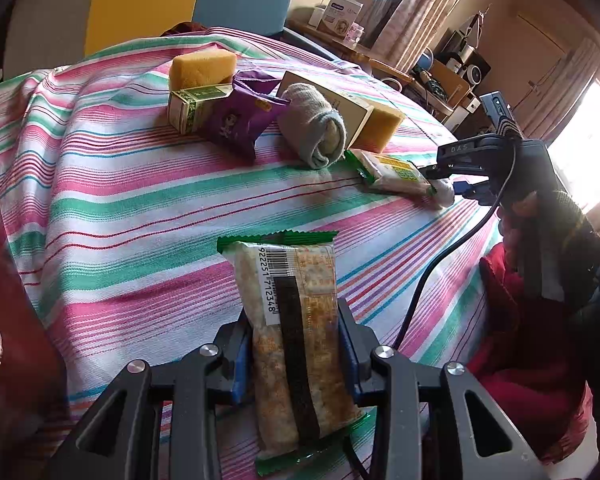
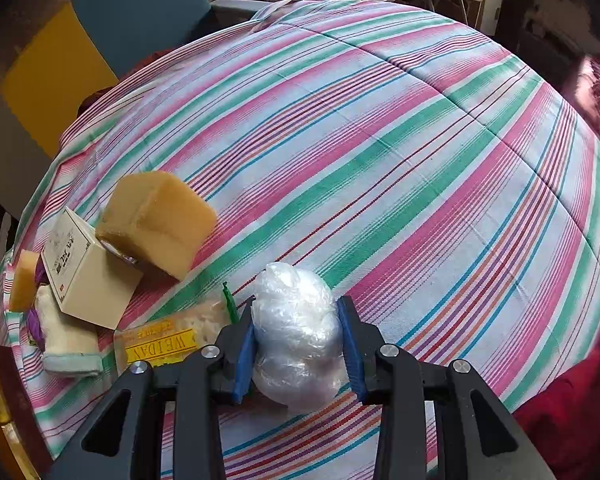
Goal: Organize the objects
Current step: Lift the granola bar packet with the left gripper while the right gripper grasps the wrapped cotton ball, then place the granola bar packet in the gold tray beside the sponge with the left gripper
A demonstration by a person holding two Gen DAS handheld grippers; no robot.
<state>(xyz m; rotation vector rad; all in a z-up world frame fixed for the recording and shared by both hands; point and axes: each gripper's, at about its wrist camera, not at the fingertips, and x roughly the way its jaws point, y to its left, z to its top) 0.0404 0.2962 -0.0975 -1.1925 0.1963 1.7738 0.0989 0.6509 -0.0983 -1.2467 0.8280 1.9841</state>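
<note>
- My left gripper pinches a green-edged clear-wrapped rice cracker bar between its blue pads, at 6 o'clock in the left wrist view, above the pink-green striped cloth.
- My right gripper is closed on a crumpled clear plastic bag ball, at 6 o'clock in its own view.
- At 9 o'clock from that ball: yellow sponge block, cream cardboard box, yellow-labelled snack packet.

I'm working in what looks like a lived-in home, a bedroom or sitting room. A striped cloth in pink, green and white covers the work surface. Beyond it I see curtains at a sunlit window, a wooden side table with boxes, small speakers, and a blue-and-yellow cushioned seat.
</note>
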